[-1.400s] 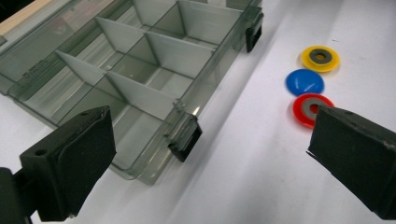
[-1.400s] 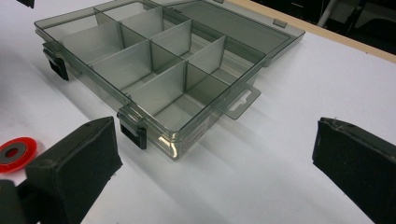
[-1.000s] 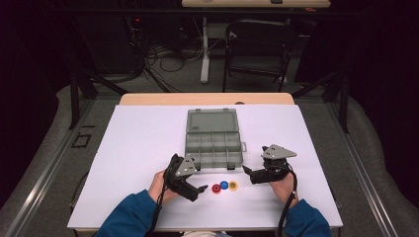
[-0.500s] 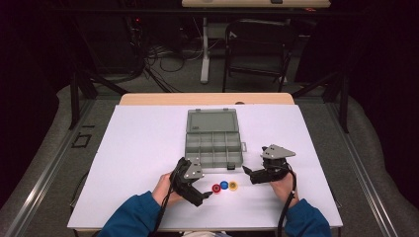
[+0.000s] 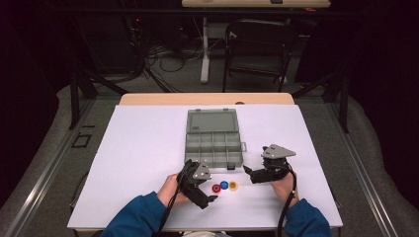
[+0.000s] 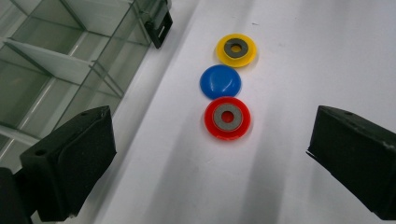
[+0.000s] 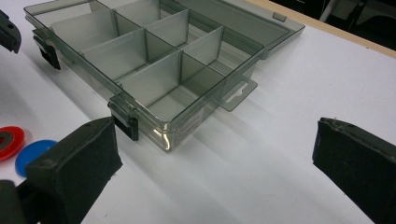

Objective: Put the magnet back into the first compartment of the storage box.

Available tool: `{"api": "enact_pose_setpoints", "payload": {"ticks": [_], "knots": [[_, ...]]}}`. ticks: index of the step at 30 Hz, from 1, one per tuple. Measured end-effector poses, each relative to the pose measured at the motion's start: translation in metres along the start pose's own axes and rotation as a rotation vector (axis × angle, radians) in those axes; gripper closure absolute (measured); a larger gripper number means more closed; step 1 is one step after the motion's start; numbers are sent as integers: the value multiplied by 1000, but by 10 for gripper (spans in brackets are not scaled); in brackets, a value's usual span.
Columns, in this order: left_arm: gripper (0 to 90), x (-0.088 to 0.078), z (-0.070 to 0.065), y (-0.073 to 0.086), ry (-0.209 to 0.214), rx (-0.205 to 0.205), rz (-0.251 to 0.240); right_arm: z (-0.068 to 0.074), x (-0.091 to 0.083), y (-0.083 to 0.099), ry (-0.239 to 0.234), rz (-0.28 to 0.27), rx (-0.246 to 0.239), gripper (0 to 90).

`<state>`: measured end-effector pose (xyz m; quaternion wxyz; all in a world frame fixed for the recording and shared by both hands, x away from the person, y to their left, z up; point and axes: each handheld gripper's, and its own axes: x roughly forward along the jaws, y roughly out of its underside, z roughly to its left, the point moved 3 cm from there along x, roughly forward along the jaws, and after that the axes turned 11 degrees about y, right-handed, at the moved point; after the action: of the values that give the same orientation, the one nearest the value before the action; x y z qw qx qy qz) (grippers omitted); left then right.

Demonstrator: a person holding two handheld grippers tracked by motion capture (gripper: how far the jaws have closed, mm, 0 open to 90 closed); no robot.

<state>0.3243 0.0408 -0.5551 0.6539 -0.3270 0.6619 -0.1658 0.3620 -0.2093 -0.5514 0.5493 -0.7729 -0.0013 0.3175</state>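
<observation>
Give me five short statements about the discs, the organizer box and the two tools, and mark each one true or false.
1. The organizer box lies open, with bare compartments. True.
2. The blue disc sits between the red disc and the yellow disc. True.
3. The left tool is shut on the red disc. False: its jaws stand wide apart and the red disc lies free on the table between them in the left gripper view.
4. All three discs show a grey ring in the middle. False: the blue one shows a plain dome.
5. The right tool is open and holds nothing. True.
</observation>
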Motion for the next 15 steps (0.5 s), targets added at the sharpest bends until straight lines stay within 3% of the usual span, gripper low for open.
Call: {"api": "enact_pose_setpoints", "payload": {"ticks": [11,15], "knots": [[170,8,2,-3,28,-2,30,0,1,1,3,10,3,0],[286,9,1,-4,46,3,31,0,1,1,8,12,1,0]]}}
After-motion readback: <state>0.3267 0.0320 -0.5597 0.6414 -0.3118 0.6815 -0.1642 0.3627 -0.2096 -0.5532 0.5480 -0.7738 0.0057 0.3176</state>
